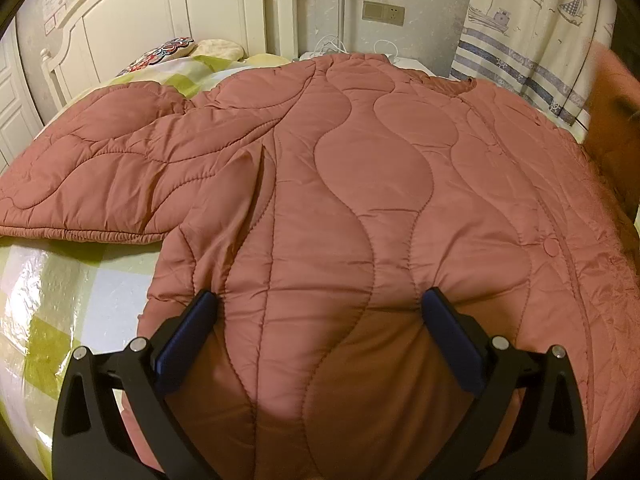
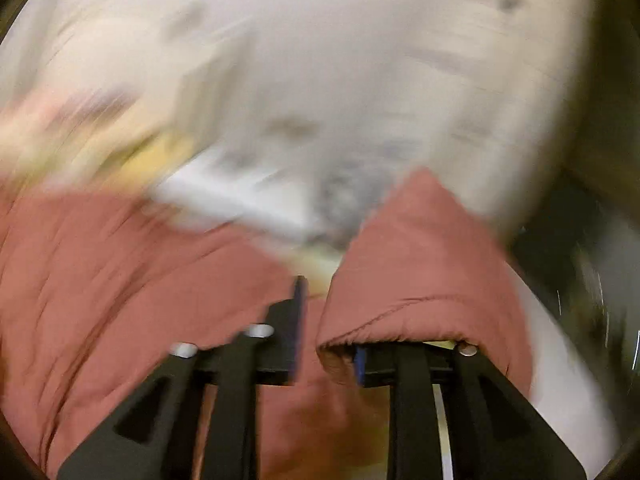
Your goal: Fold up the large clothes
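Note:
A large dusty-pink quilted jacket (image 1: pixel 360 184) lies spread on the bed, one sleeve (image 1: pixel 100 168) stretched to the left. My left gripper (image 1: pixel 320 304) is open, its blue-padded fingers (image 1: pixel 188 336) pressed down on the jacket's near hem, fabric bulging between them. In the blurred right wrist view my right gripper (image 2: pixel 320 312) is shut on a fold of the same jacket (image 2: pixel 416 264), which drapes over the right finger; the left finger (image 2: pixel 294 320) shows beside it. The lifted part also shows at the far right of the left wrist view (image 1: pixel 612 112).
The bed has a yellow-green checked sheet (image 1: pixel 52 304). A white headboard (image 1: pixel 160 12) and pillows (image 1: pixel 176 50) stand at the back left. A curtain with boats (image 1: pixel 536 28) hangs at the back right. A wall socket (image 1: pixel 383 13) is behind the bed.

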